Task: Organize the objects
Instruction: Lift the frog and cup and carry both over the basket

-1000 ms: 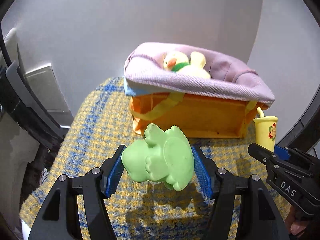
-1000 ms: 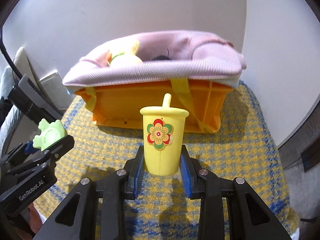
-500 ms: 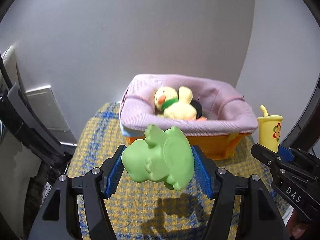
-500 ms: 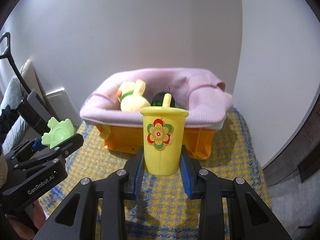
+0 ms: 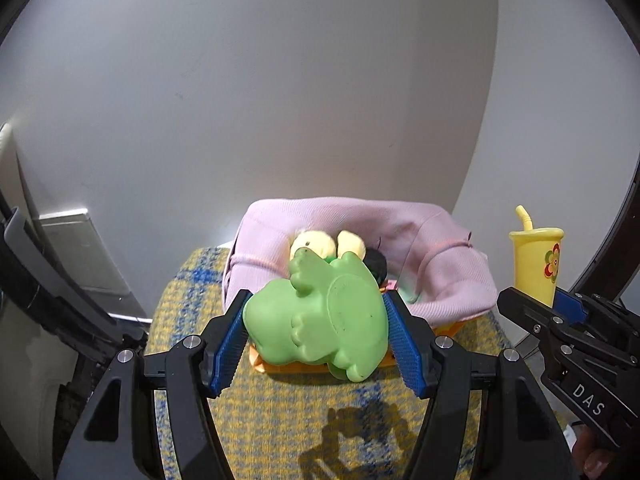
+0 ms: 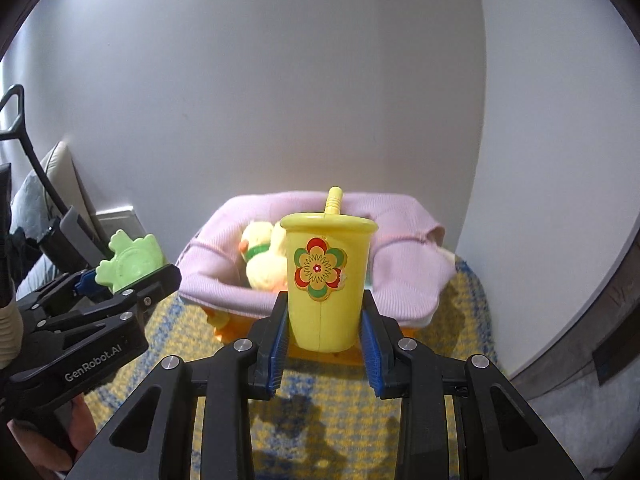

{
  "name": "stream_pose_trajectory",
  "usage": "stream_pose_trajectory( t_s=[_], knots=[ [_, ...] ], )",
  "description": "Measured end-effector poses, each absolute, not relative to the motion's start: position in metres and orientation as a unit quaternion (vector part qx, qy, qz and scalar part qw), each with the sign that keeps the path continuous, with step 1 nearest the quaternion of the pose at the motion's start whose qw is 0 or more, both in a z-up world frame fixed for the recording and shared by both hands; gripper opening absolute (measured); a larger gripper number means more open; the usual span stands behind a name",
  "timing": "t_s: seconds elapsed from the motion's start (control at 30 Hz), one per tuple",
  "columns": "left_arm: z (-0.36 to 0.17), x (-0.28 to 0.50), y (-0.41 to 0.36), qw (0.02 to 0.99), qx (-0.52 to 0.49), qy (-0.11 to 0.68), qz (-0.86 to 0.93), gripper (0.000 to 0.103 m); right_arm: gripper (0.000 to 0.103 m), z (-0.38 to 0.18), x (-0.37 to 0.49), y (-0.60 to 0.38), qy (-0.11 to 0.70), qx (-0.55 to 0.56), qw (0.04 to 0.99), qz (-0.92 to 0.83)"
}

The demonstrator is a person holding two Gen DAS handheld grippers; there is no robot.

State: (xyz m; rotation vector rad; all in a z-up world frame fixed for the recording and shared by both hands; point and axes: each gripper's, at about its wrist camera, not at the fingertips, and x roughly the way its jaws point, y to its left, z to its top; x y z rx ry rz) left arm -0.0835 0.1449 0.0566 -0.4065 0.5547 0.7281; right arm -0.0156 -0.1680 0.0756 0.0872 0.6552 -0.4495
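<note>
Green rubber frog (image 5: 320, 320): left tongs (image 5: 318, 340) are clamping its smooth, rounded sides, above the basket's front edge.
Yellow plastic cup (image 6: 328, 280): right tongs (image 6: 326, 340) are squeezing it upright; only the right view is showing its flower sticker head-on.
Basket (image 5: 440, 280): pink ribbed cloth is lining orange walls, cradling a plush duck (image 6: 264, 264).
Tabletop (image 5: 280, 420): woven yellow-blue check.

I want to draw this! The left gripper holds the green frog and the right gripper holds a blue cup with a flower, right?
Almost. The cup is yellow, not blue, as the right wrist view shows. The left gripper does hold the green frog, and the right gripper holds the flower cup.
</note>
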Motion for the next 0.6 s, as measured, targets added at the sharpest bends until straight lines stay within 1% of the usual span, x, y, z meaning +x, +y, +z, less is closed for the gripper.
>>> stream_pose_trajectory(
  t_s=[0.3,0.6],
  knots=[
    [0.06,-0.059,0.169,0.883,-0.191,0.273,0.331,0.064,0.033,0.087,0.01,-0.181,0.32,0.033,0.922,-0.217],
    [0.051,-0.03,0.197,0.883,-0.188,0.291,0.318,0.064,0.033,0.08,0.043,-0.205,0.337,0.04,0.917,-0.211]
  ],
)
